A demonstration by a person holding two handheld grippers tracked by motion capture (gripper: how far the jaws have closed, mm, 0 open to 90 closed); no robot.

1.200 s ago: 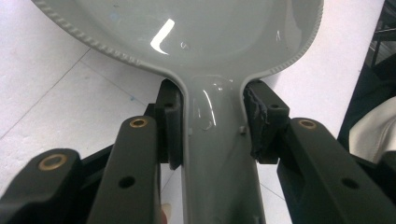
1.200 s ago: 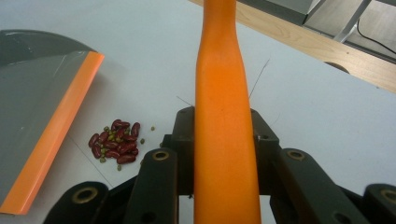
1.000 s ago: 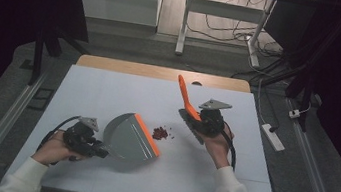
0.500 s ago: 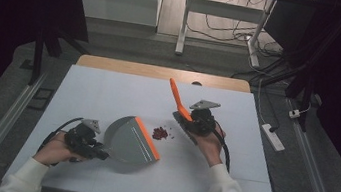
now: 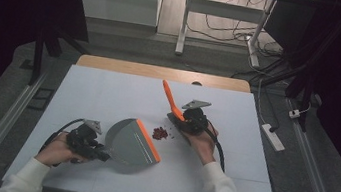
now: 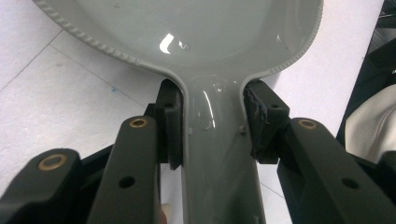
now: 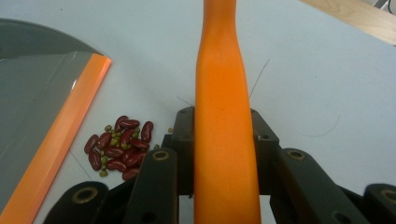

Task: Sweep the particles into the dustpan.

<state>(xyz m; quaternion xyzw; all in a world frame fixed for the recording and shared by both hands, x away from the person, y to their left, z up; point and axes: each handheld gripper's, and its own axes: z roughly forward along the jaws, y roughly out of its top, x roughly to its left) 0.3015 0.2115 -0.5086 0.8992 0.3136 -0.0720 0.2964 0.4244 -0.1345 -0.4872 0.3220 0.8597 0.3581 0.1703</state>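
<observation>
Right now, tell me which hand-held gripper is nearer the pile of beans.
Right. The right hand-held gripper, clamped on the orange brush, sits just beside the beans. The left hand-held gripper grips the dustpan handle, across the pan from them.

White sleeves (image 5: 218,191); black grippers (brass-ringed screw holes) trailing black cables (image 5: 220,151)

From my seat the dustpan (image 5: 126,143) is glossy grey with a bright orange lip (image 7: 65,130), and the brush handle (image 7: 224,116) is the same orange. The beans (image 7: 119,149) are mostly dark red with small green ones mixed in. The table (image 5: 108,92) is white with a wood-coloured far edge, and both pairs of jaws are black.
</observation>
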